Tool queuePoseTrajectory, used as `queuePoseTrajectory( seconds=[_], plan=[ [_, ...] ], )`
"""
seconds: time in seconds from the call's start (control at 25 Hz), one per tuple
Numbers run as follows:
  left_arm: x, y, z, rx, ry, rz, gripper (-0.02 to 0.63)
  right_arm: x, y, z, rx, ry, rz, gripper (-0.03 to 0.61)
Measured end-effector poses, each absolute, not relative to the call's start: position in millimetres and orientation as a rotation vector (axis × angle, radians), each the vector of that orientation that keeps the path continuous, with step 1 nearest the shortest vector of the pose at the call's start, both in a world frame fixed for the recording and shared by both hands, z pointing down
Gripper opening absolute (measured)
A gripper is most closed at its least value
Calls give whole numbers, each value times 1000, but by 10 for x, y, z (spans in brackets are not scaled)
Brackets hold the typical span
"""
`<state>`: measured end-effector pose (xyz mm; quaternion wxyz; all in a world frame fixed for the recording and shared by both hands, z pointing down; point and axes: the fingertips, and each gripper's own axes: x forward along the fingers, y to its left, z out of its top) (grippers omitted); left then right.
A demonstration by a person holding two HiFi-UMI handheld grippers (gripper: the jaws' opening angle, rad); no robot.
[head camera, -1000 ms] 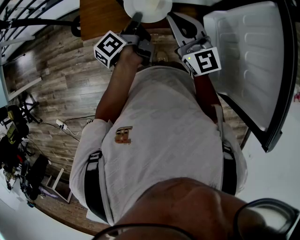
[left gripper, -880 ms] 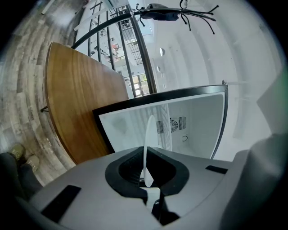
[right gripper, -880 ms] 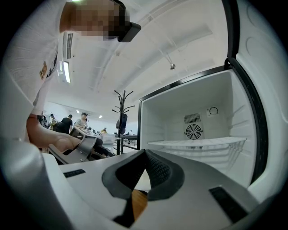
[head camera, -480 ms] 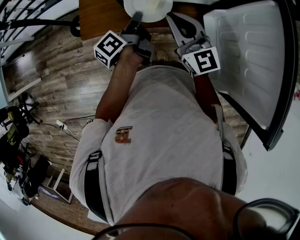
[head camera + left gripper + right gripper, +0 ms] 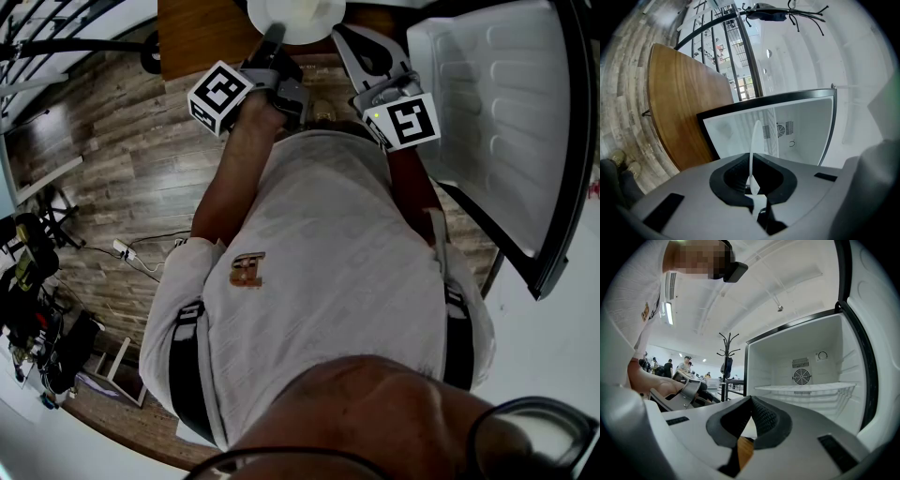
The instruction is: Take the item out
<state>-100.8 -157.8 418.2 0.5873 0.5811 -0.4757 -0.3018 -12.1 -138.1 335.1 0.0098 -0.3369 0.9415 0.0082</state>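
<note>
A white plate sits at the top edge of the head view, over a wooden table. My left gripper is shut on its rim. In the left gripper view the plate shows edge-on as a thin white sliver pinched between the dark pads. My right gripper hovers just right of the plate; in its own view its jaws are shut with nothing between them. The open fridge stands ahead of both grippers, with bare white shelves and a fan grille at the back.
The fridge door swings open at the right of the head view, close to my right arm. The wooden table stands left of the fridge. A coat stand and people are far behind. Cables and gear lie on the floor at left.
</note>
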Motion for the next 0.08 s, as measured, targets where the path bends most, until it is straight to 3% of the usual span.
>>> queuePoseTrajectory(
  seconds=[0.08],
  plan=[
    [-1004,-1573,4190,1354,-1109,-704,26,-108,-1361,3427,-1060,2977,1,33]
  ],
)
